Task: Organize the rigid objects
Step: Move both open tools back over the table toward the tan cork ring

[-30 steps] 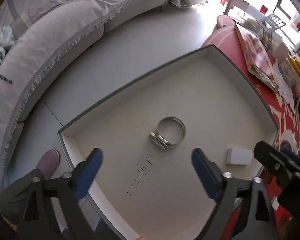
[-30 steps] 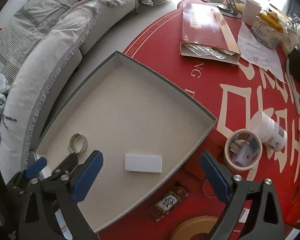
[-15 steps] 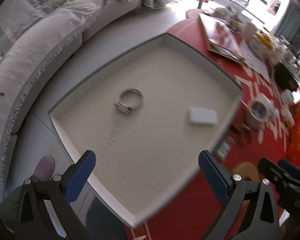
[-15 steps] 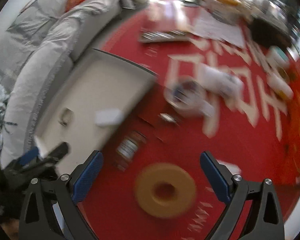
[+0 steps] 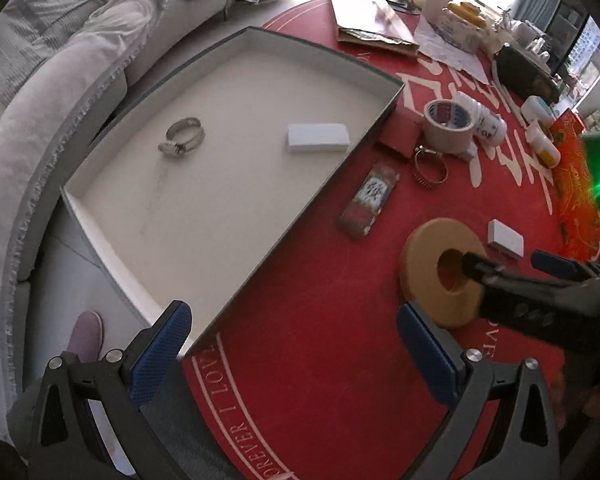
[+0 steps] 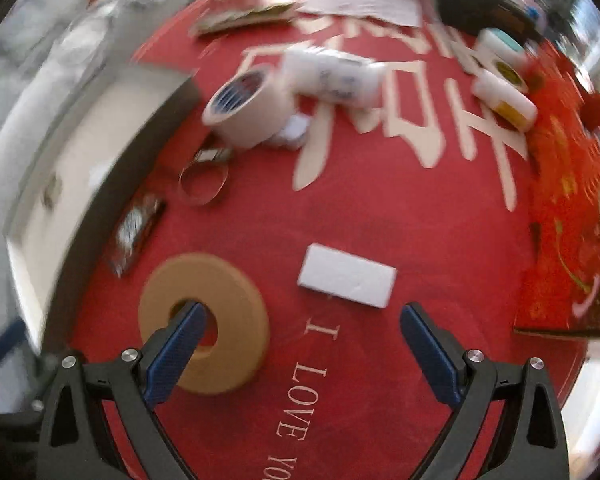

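**Both grippers spread wide over the red table, nothing held**

The round red table [image 5: 320,360] fills most of both views, its cloth printed with pale characters and lettering. At 10 o'clock in the left wrist view lies the large shallow box [image 5: 328,184], grey outside and white inside, partly overhanging the table edge above the floor beside a grey sofa [image 5: 48,92]. Inside it rest a metal hose clamp [image 5: 182,136] and, well apart toward 12 o'clock, a white rectangular block [image 5: 318,138].

On the cloth, a tan flat ring [image 6: 204,328] sits at 8 o'clock in the right wrist view, with a second white block [image 6: 348,280] just past centre. Farther off, at 11 o'clock, stands a roll of beige tape [image 6: 244,108], touching a white bottle [image 6: 332,76] lying on its side. A second hose clamp [image 6: 202,182] and a small red packet [image 6: 136,228] lie between the tape and the box.

The left gripper [image 5: 292,340] hangs with fingers fully apart and empty. The right gripper [image 6: 300,336] is likewise spread wide and empty, one finger over the ring's hole; that view is motion-blurred.
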Demonstrator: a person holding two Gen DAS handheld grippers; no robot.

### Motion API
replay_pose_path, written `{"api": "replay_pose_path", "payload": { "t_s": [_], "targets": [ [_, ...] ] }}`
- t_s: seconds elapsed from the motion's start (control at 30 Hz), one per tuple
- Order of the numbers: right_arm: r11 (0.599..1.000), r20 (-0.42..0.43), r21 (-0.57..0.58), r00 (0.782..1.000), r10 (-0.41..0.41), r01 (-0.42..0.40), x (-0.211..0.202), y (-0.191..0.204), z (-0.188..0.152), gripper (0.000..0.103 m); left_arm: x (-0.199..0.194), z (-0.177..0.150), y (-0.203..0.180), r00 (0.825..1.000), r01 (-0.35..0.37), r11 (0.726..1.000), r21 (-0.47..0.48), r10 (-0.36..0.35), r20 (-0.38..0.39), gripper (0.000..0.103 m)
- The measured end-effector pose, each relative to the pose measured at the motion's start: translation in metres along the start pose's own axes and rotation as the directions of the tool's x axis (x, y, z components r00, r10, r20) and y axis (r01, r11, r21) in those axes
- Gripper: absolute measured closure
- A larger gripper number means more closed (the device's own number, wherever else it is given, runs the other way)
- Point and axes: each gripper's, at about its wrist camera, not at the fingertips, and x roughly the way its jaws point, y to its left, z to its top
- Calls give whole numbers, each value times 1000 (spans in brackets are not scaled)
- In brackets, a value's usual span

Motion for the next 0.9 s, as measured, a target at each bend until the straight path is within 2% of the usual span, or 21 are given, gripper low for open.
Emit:
{"api": "replay_pose_path", "payload": {
  "t_s": [0.07,0.1,0.17,0.27,0.47,0.57,0.67,0.8,0.9],
  "targets": [
    [995,-32,-63,997,-76,74,11,11,-3,4,0,-1,3,1000,-3,1000,-5,3,-7,0],
    [992,-57,-83,994,-96,91,17,14,-7,2,0,-2,3,1000,-7,1000,-2,7,-6,0],
    [990,-41,-89,993,-109,106,13,13,-14,2,-1,-4,1,1000,-10,1000,12,10,-2,0],
    [989,-60,-115,993,-104,97,9,9,-31,2,0,-5,-7,1000,1,999,35,-1,-7,0],
    [996,-176,-84,984,-37,23,2,-28,-82,2,6,-15,-31,999,23,996,85,-20,-32,0],
    [999,-79,-32,997,-8,5,-14,-46,-78,1,6,-19,-43,999,31,993,116,-27,-38,1],
    [997,-20,70,999,38,-36,-29,-69,-72,1,1,-28,-58,999,45,982,183,-41,-25,0],
    [988,43,134,996,77,-82,-48,-93,-84,1,-2,-46,-93,998,69,949,308,-68,-15,1],
    [973,75,211,994,78,-92,-59,-116,-100,1,0,-61,-128,998,51,909,413,-61,11,1]
  ]
}}
